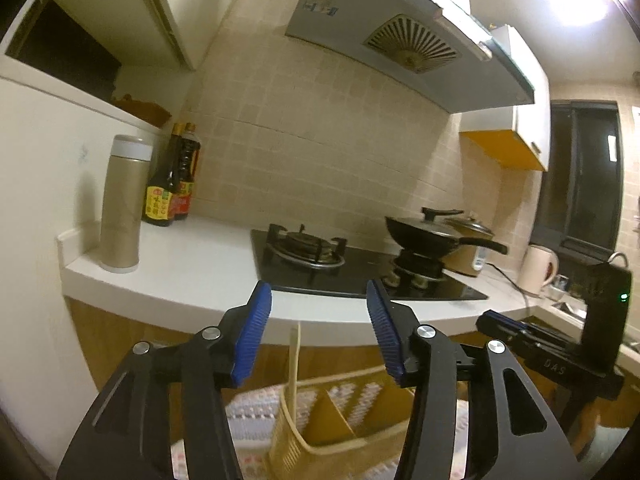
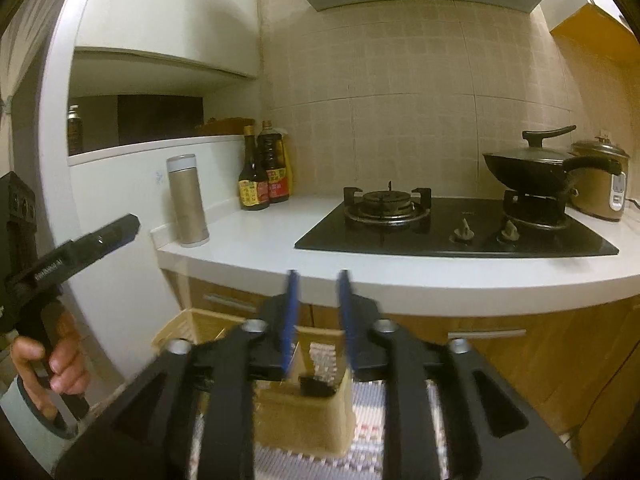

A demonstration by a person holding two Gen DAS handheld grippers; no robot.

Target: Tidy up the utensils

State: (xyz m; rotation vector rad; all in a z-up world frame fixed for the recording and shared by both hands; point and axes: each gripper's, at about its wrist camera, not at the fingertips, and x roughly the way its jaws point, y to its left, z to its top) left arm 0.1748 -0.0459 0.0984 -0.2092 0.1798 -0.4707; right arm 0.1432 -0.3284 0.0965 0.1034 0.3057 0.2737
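Note:
A beige plastic utensil basket with dividers sits low on a patterned mat, below both grippers; it also shows in the right wrist view. A pale stick-like utensil stands upright in its left compartment. A dark utensil end shows in a compartment. My left gripper is open and empty, raised above the basket. My right gripper is open and empty, with a narrower gap, above the basket. The right gripper's body shows at right in the left wrist view.
A white counter holds a black gas hob, a lidded black wok, a rice cooker, sauce bottles and a beige thermos. A white kettle stands at right. Wooden cabinets are below.

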